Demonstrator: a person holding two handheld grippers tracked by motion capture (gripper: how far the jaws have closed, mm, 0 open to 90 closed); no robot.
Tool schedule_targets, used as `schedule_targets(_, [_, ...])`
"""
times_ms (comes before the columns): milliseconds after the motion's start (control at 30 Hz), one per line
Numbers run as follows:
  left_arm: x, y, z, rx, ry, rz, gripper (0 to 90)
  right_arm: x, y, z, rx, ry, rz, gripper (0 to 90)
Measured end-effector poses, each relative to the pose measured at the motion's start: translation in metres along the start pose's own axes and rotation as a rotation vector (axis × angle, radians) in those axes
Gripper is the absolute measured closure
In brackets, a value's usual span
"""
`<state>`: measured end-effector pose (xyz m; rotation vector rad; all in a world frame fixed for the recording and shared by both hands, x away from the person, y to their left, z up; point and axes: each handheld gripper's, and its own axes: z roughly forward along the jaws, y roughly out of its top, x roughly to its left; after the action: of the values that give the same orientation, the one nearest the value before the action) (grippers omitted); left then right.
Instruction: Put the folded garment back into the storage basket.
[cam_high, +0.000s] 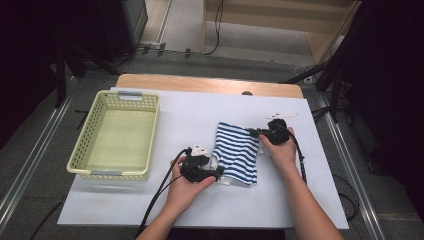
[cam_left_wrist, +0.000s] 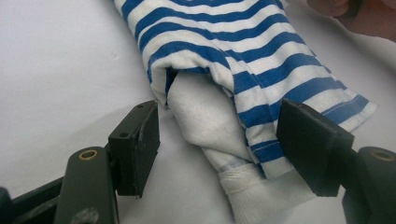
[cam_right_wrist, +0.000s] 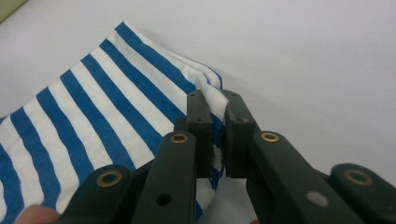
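Striped cloth flat mid-worktop. Right tool pinches its far corner; left tool gapes, straddling the near end, ungripped. Lifting now means lopsided hang, fold spilling open.

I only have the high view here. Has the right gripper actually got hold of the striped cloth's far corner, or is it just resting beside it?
Observer: The right gripper is shut on the striped cloth; a pinch of its corner sits between the pads.
Operator: And the left one, has it gripped yet?
Observer: No. The left gripper is open, its jaws standing either side of the cloth's near end without pressing it.
Operator: What is at that near end?
Observer: A plain white inner layer pokes out from under the striped layer, bunched between the jaws.
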<state>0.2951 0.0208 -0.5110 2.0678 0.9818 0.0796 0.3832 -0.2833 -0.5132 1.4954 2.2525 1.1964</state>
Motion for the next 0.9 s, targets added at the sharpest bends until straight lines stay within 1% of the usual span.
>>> schedule_targets(67, [0.0,0.002,0.001,0.001,-0.003,0.005,30.7,-0.002,-0.003,-0.004,-0.012,-0.009,-0.001,82.0])
schedule_targets(167, [0.001,0.004,0.002,0.01,-0.008,0.001,29.4,-0.003,-0.007,-0.008,-0.024,-0.009,0.009,82.0])
schedule_targets(267, [0.001,0.006,0.003,0.011,-0.011,0.006,28.3,-0.004,-0.01,-0.009,-0.02,-0.017,0.005,82.0])
schedule_targets(333, [0.0,0.007,0.005,0.012,-0.014,0.005,28.4,-0.006,-0.012,-0.01,-0.025,-0.015,0.009,82.0])
schedule_targets(500, [0.001,0.009,0.009,0.019,-0.034,0.002,28.3,-0.008,-0.015,-0.012,-0.029,-0.019,0.012,82.0])
schedule_targets(667, [-0.002,0.012,0.014,0.022,-0.03,0.012,28.2,-0.011,-0.019,-0.016,-0.033,-0.023,0.016,82.0])
schedule_targets(733, [-0.002,0.012,0.015,0.026,-0.037,0.015,28.3,-0.012,-0.019,-0.018,-0.035,-0.027,0.017,81.9])
schedule_targets(833, [-0.003,0.013,0.017,0.034,-0.055,0.016,31.7,-0.014,-0.021,-0.02,-0.035,-0.027,0.018,81.9])
schedule_targets(900, [-0.006,0.014,0.019,0.042,-0.055,0.03,35.5,-0.014,-0.022,-0.02,-0.039,-0.027,0.021,81.9])
